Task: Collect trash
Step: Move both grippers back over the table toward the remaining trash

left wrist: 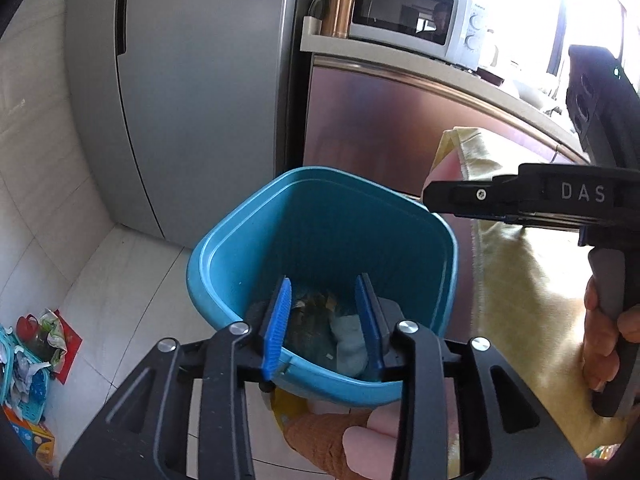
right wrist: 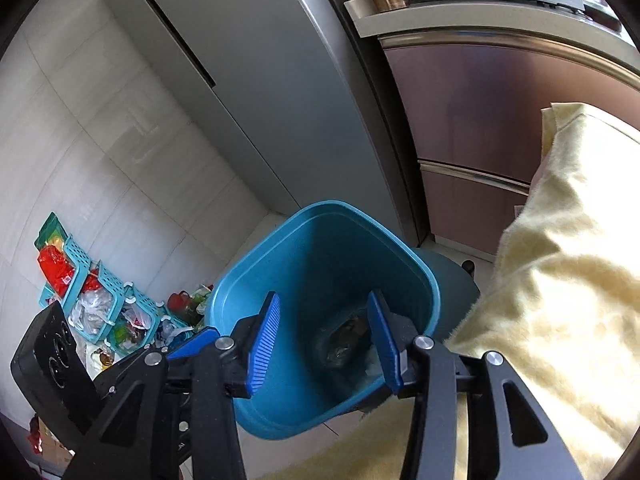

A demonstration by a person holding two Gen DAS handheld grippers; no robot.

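Note:
A blue plastic trash bin (left wrist: 236, 256) stands on the tiled floor, holding dark scraps and a pale crumpled tissue (left wrist: 350, 344). My left gripper (left wrist: 326, 320) is open and empty, its blue pads straddling the bin's near rim. My right gripper (right wrist: 326, 338) is open and empty, also over the bin (right wrist: 340, 240). The right gripper's body shows from the side in the left wrist view (left wrist: 532, 196), above the bin's right edge. The left gripper's body shows at the lower left of the right wrist view (right wrist: 52, 364).
A grey refrigerator (left wrist: 192, 92) stands behind the bin, beside a brown cabinet (left wrist: 384, 128) with a microwave (left wrist: 404, 16) and a copper tumbler (left wrist: 340, 0). A yellow cloth (right wrist: 568, 264) hangs at the right. Teal baskets of packaging (right wrist: 96, 300) lie on the floor at left.

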